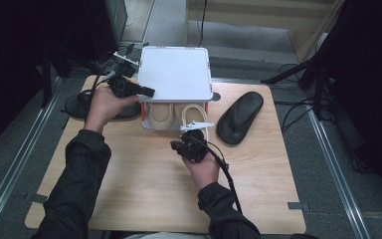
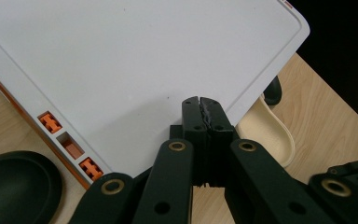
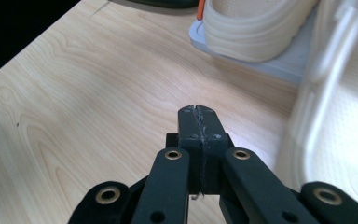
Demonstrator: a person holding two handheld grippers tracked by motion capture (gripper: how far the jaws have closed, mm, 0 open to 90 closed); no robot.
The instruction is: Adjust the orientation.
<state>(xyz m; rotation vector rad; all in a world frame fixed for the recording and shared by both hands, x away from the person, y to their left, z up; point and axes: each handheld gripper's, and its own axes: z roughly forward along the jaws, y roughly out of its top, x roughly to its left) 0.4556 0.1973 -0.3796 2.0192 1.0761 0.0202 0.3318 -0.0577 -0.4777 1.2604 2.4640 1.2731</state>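
A white box with a flat lid [image 1: 176, 72] stands at the back of the wooden table [image 1: 144, 184]. Under the lid sit two cream slippers, one on the left [image 1: 160, 115] and one on the right [image 1: 195, 115]. My left gripper [image 1: 149, 91] is shut, and its tips lie over the lid's left front edge [image 2: 135, 60]. In front of the box my right gripper [image 1: 176, 146] is shut with nothing in it, just above the table. Its own view has the shut tips [image 3: 198, 109] over bare wood, with a cream slipper [image 3: 251, 32] on the box's base [image 3: 270, 63].
One black slipper [image 1: 240, 117] lies on the table to the right of the box. Another black slipper [image 1: 77, 104] lies left of it, behind my left hand. Orange clips [image 2: 51, 122] line the box's side. Dark floor and stands surround the table.
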